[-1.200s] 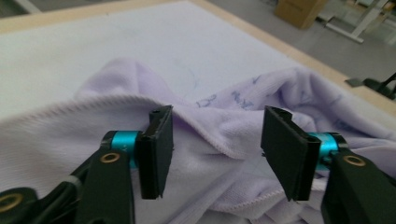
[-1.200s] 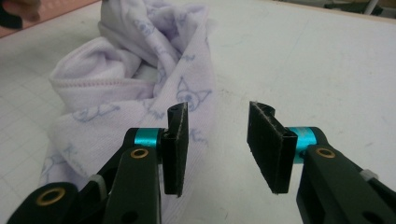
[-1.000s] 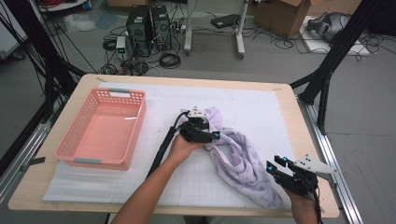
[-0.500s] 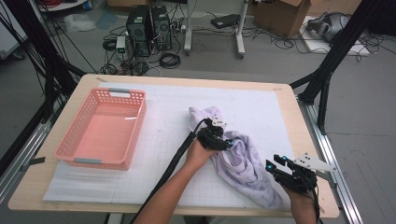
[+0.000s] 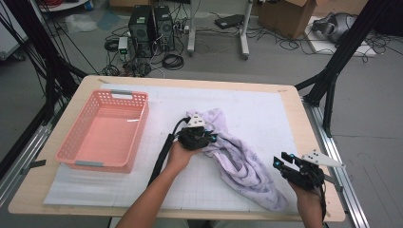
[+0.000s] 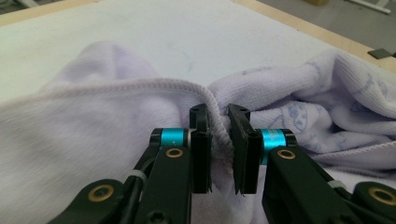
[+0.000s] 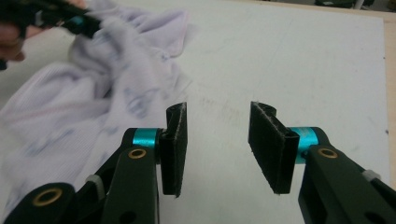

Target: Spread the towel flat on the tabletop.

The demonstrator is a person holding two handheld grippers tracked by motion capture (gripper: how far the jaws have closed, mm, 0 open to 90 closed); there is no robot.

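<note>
White matting point(image 5: 142, 190) carries a towel point(image 5: 247, 161), its hem hidden inside the left gripper point(image 6: 219, 126), just closing; right gripper point(image 7: 217, 140) gapes.

Wooden table point(image 5: 304, 118), white mat point(image 5: 266, 114), pink basket point(image 5: 102, 130), lilac towel point(image 5: 242, 164)

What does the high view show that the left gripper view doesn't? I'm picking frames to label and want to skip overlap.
High view alone: the pink basket, the right gripper off the cloth's near end with its jaws apart, both forearms, and the floor clutter beyond the table. Left gripper view alone: the cloth's stitched hem pinched between the jaws, which have just been closing. Both share: the lilac cloth, the left gripper on it, and the white mat.
</note>
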